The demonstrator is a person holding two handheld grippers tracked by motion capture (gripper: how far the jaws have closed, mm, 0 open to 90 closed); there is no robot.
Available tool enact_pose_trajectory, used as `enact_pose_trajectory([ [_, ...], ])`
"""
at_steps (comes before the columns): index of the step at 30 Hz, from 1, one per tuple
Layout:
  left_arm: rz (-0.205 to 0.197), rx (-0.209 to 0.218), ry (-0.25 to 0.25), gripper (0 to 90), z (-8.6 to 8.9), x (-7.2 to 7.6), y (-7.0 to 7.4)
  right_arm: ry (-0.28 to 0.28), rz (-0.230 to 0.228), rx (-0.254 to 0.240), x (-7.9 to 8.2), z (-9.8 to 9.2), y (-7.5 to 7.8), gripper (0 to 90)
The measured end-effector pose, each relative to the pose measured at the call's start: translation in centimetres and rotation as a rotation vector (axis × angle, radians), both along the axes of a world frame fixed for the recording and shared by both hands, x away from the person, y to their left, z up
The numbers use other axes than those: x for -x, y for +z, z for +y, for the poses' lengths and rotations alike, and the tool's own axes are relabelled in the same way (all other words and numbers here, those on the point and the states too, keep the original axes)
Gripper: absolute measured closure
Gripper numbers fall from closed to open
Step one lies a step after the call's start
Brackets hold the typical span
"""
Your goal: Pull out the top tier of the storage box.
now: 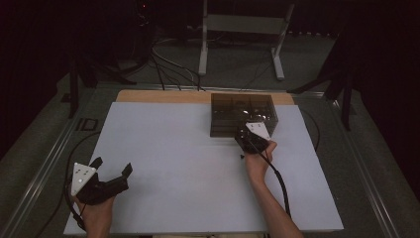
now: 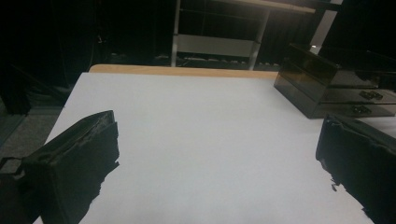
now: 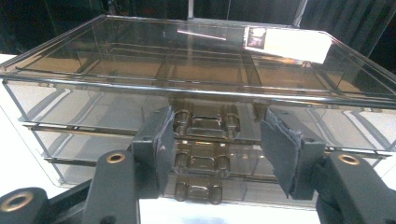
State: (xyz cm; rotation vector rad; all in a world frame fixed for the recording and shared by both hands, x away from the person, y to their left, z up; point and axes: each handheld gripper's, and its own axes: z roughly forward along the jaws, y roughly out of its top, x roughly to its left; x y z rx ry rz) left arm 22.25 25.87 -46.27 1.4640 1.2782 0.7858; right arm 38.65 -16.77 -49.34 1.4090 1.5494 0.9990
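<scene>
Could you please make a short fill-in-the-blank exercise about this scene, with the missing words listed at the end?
1. The drawer box is made of dark, see-through ____.
2. The right gripper has its jaws on either side of the top drawer's ____.
3. The front of the box shows ____ drawer handles, one above the other.
4. The left gripper stands wide ____ over the white table.

Missing words: plastic; handle; three; open

Smoky clear drawer box, drawers shut
</scene>
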Motion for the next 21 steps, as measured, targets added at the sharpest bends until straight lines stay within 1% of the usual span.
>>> enact_pose_trajectory([
  [3,0.0,0.0,-0.001,0.3,-0.01,0.0,0.0,0.001,0.0,0.001,-0.04,0.05,-0.03,45.7],
  [4,0.0,-0.001,-0.001,0.3,-0.02,0.0,0.0,0.003,0.001,0.0,-0.06,0.12,-0.04,47.9],
  [7,0.0,-0.001,-0.002,0.3,-0.03,-0.01,0.0,0.0,0.005,-0.004,-0.11,0.23,-0.09,49.1],
  [11,0.0,-0.001,-0.001,0.3,-0.02,0.01,0.0,-0.001,0.013,-0.017,-0.15,0.35,-0.26,48.9],
  [16,0.0,0.0,-0.002,0.3,-0.01,0.02,0.01,0.003,0.007,-0.008,-0.16,0.66,-0.45,49.3],
  [20,0.0,0.0,-0.003,0.3,-0.05,0.01,0.01,-0.013,0.013,-0.002,-0.16,0.71,-0.6,55.1],
  [21,0.0,-0.002,-0.004,0.3,-0.05,0.02,0.01,-0.016,0.013,0.0,-0.16,0.71,-0.62,55.3],
])
